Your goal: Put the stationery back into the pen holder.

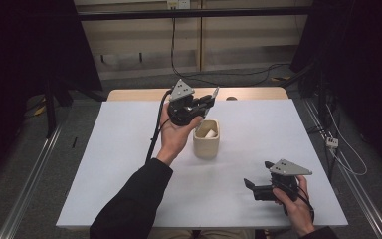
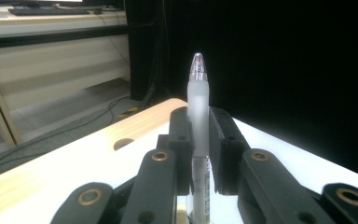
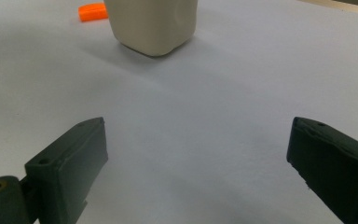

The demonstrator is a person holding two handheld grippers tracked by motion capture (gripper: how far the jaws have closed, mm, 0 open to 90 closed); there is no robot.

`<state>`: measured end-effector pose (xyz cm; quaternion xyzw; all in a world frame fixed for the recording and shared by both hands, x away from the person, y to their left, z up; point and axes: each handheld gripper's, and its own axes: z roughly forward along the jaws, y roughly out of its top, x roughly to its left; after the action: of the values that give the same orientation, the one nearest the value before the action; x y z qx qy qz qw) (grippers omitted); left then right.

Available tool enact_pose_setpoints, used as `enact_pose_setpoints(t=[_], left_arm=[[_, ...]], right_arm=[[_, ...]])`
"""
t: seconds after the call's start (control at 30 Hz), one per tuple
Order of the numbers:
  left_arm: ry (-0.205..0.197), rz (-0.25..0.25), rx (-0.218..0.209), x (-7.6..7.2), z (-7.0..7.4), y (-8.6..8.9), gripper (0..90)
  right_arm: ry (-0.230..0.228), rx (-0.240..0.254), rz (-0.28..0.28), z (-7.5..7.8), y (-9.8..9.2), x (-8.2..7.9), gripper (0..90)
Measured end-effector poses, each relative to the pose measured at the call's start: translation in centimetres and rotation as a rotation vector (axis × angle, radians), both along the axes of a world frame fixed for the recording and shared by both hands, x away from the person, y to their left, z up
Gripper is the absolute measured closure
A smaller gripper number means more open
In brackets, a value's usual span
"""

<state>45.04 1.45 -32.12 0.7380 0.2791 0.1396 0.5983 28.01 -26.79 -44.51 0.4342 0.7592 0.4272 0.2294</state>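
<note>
Frosted translucent plastic pen [image 2: 198,100], matt cream holder [image 1: 206,140] — smooth, matt white table [image 1: 129,164], matt black jaws.

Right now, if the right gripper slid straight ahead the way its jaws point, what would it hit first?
Probably the cream cup. The right gripper has open jaws and bare white table ahead, then the cup slightly left of centre. The orange piece lies further left, likely missed.

— What's being handled?
— A pen [image 2: 198,100] with a frosted translucent barrel and a clear pointed cap, standing upright at the centre of the left gripper view, its tip in the upper middle of the frame.
— And near it?
— A cream, square-sided holder [image 1: 206,139], upright at the high view's centre, something white inside.
</note>
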Motion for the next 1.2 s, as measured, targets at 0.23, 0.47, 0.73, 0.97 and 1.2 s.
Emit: enact_pose_setpoints(t=[0.23,0.47,0.73,0.97,1.2], left_arm=[[0.004,-0.009,0.0,0.5,-1.0,-0.5,80.8],[0.024,-0.009,0.016,0.8,-2.0,-1.1,80.8],[0.03,-0.012,0.044,1.0,-3.2,-1.8,80.7],[0.045,-0.008,0.055,0.9,-4.0,-1.6,80.7],[0.054,-0.001,0.061,0.9,-4.6,-1.2,80.6]], right_arm=[[0.003,0.001,0.0,0.0,0.1,0.0,4.9],[0.004,0.002,0.003,0.0,0.0,0.0,4.9],[0.002,-0.001,0.008,0.0,0.1,0.0,4.9],[0.003,-0.003,0.008,0.0,0.1,0.0,4.9],[0.001,-0.006,0.009,-0.1,0.2,0.0,4.9]])
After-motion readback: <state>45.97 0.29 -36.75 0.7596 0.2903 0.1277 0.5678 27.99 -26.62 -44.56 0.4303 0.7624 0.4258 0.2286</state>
